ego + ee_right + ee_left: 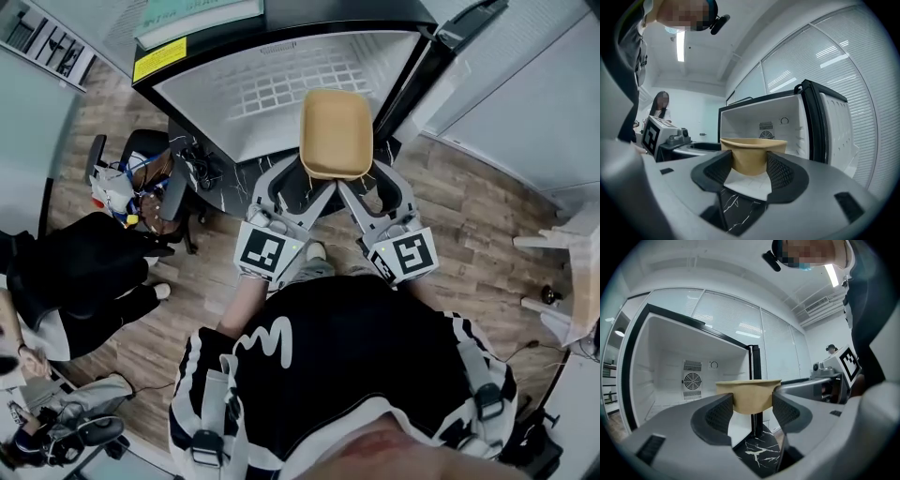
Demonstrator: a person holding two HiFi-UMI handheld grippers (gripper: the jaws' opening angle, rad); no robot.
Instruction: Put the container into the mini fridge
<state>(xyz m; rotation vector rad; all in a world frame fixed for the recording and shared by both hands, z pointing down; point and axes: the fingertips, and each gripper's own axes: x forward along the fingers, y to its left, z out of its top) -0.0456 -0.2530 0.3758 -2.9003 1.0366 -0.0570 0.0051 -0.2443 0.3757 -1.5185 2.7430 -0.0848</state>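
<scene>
Head view, upper centre: you hold the tan paper container (336, 133) up between both tools, just in front of the open mini fridge (246, 111). The container is empty, mouth up, and touches neither the fridge nor the black marbled bench (217, 190) that carries the fridge.

Your left gripper (305, 184) comes in from the lower left and your right gripper (363, 186) from the lower right. They meet at the container's near edge, and their marker cubes (267, 248) sit low in the frame above your dark shirt. The fridge door (461, 36) stands swung wide at the upper right.

Left gripper view: the left gripper (750, 411) has its ribbed fingers (718, 416) clenched on the container (749, 397), one on each side of its wall. Behind it, left of centre, you can see the white fridge interior with a round fan grille (692, 380).

Right gripper view: the right gripper (749, 171) likewise pinches the container (752, 154) between its fingers (780, 172). The fridge opening lies straight beyond it.

A seated person in dark clothes (84, 272) is at the left edge of the head view.
</scene>
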